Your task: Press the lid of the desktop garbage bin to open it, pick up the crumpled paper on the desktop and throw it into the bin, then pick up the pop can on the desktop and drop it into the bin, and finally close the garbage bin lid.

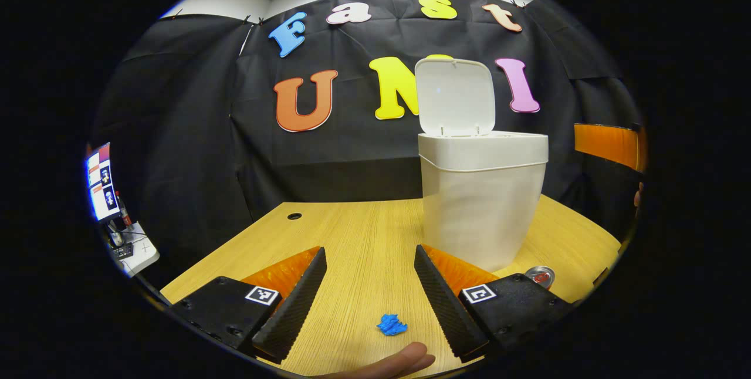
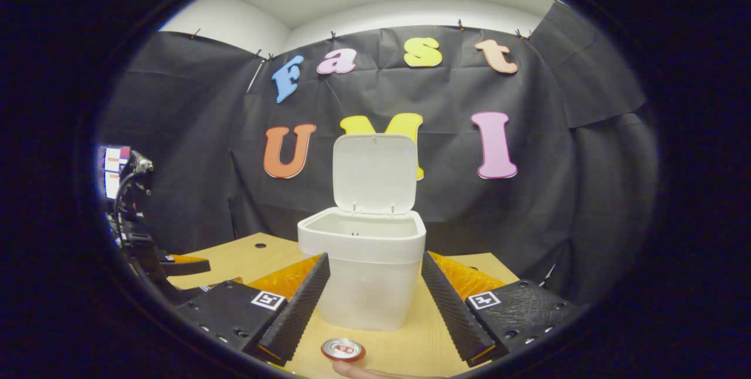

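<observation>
Wooden desk (image 1: 352, 232) with bin (image 1: 482, 203) standing lid-up (image 1: 455, 96), blue paper (image 1: 391, 325) lying between left gripper's (image 1: 369, 291) spread, empty fingers, can (image 2: 343, 349) upright before right gripper (image 2: 375, 303), likewise agape: paper likely light, squashy, pinchable anywhere; can probably slick, best squeezed across its sides.

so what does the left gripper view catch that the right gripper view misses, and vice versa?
Left gripper view: the blue crumpled paper lying on the table between the open left tongs.
Right gripper view: the bin's hollow inside past the rim, and the open right tongs framing the bin.
Both: the white plastic desktop garbage bin with its lid raised, the red-topped pop can standing upright, and the light wooden table.
</observation>
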Demonstrator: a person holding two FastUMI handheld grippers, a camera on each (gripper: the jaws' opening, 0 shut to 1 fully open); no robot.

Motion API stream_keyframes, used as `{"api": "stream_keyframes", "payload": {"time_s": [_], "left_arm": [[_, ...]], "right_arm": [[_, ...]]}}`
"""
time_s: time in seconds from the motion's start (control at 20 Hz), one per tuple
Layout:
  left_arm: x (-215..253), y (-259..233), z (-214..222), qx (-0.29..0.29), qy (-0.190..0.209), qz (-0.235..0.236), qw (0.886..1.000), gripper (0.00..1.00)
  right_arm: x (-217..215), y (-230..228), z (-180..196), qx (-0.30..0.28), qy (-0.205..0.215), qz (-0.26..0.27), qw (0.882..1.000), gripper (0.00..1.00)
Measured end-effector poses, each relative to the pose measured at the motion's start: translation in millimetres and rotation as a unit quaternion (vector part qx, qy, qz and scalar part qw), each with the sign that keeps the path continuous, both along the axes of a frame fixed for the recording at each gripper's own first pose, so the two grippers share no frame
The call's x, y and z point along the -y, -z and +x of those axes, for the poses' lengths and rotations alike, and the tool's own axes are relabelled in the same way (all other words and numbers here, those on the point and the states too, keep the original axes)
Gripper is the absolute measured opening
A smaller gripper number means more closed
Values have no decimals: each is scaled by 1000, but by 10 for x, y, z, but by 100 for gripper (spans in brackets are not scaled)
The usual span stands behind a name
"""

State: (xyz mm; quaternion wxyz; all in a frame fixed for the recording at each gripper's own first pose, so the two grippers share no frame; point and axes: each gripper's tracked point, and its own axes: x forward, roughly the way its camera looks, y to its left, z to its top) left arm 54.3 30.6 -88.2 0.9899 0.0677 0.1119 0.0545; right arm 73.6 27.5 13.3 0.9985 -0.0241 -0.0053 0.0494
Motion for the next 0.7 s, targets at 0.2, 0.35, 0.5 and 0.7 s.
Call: {"api": "stream_keyframes", "payload": {"time_s": [0.2, 0.35, 0.5, 0.7], "left_arm": [[143, 332, -16, -43, 13, 1, 999, 98], [169, 628, -54, -93, 15, 3, 996, 99], [137, 799, -52, -123, 6, 7, 992, 99], [203, 1119, -77, -177, 14, -17, 984, 99]], "right_arm": [[-4, 212, -198, 3, -21, -7, 1000, 97], [-12, 413, -364, 1, -32, -28, 999, 97], [-73, 504, -559, -5, -50, -19, 999, 95], [-69, 565, -709, -3, -59, -29, 998, 95]]}}
